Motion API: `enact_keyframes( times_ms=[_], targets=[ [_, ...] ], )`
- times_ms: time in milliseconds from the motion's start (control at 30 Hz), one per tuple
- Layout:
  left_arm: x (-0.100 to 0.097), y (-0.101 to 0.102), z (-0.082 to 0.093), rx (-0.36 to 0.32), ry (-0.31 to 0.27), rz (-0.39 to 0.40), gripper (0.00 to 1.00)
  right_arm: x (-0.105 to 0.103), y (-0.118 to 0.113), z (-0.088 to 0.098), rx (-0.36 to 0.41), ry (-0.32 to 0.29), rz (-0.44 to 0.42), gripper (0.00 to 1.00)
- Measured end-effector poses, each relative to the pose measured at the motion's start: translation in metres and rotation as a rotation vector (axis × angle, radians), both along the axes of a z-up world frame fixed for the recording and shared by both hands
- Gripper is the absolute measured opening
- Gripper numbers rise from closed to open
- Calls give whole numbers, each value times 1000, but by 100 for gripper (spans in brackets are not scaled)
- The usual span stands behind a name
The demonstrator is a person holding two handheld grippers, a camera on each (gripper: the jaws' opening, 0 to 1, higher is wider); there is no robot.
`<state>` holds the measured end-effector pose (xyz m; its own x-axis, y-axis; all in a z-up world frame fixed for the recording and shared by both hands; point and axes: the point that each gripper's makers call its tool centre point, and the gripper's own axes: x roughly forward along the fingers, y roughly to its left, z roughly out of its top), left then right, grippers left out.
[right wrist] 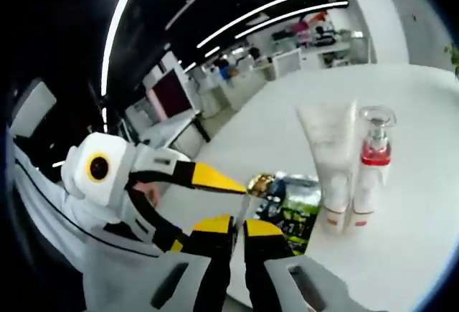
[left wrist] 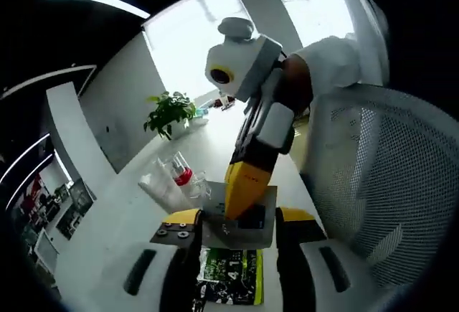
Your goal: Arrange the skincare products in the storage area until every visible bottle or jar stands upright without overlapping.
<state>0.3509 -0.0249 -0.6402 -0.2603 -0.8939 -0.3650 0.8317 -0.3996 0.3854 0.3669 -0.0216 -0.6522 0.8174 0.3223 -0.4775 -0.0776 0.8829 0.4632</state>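
Two products already stand upright on the white table (right wrist: 401,111): a translucent white squeeze tube (right wrist: 331,161) and, just right of it, a clear pump bottle with a red band (right wrist: 374,156). Left of the tube, a green-and-black printed box (right wrist: 297,215) lies flat, awaiting standing. Left gripper (left wrist: 237,237) straddles a grey card (left wrist: 240,219), pinched by right gripper (right wrist: 237,227).
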Motion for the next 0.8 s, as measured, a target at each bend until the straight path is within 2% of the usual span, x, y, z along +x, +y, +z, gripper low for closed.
enact_keyframes(
  times_ms=[67, 167, 233, 300, 367, 400, 467, 500, 533, 600, 667, 700, 733, 767, 800],
  targets=[
    [-4, 0, 3, -13, 0, -25, 45, -1, 0, -2, -7, 5, 6, 0],
    [-3, -1, 3, -11, 19, -20, 45, -1, -1, -2, -9, -2, -2, 0],
    [0, -1, 5, -14, 80, 12, 46, -1, -3, 1, 1, -11, -12, 0],
    [5, -3, 12, -46, 171, 46, 45, -1, -14, 0, -49, -16, -40, 0],
    [8, -3, 16, -30, 300, 90, 45, -2, -20, 4, -46, -29, -64, 0],
    [9, -2, 16, -10, 362, 110, 47, -1, -24, 8, -37, -51, -82, 0],
    [19, -4, 18, -19, 477, 194, 51, 1, -31, 19, -5, -101, -124, 0],
    [19, -4, 20, -19, 535, 204, 50, 3, -34, 27, 8, -136, -142, 0],
    [18, -4, 21, -10, 643, 223, 49, 4, -35, 33, 28, -160, -156, 0],
    [17, -5, 26, -7, 815, 252, 45, 7, -38, 48, 92, -217, -184, 0],
    [22, -8, 30, -25, 906, 280, 38, 8, -38, 60, 152, -263, -204, 0],
    [25, -8, 29, -35, 912, 306, 36, 9, -38, 62, 166, -273, -208, 0],
    [29, -10, 33, -59, 963, 325, 34, 9, -39, 62, 167, -271, -208, 0],
    [29, -10, 34, -62, 985, 327, 32, 9, -38, 62, 164, -274, -207, 0],
    [29, -11, 42, -80, 1067, 316, 29, 9, -38, 63, 165, -280, -212, 0]
  ],
)
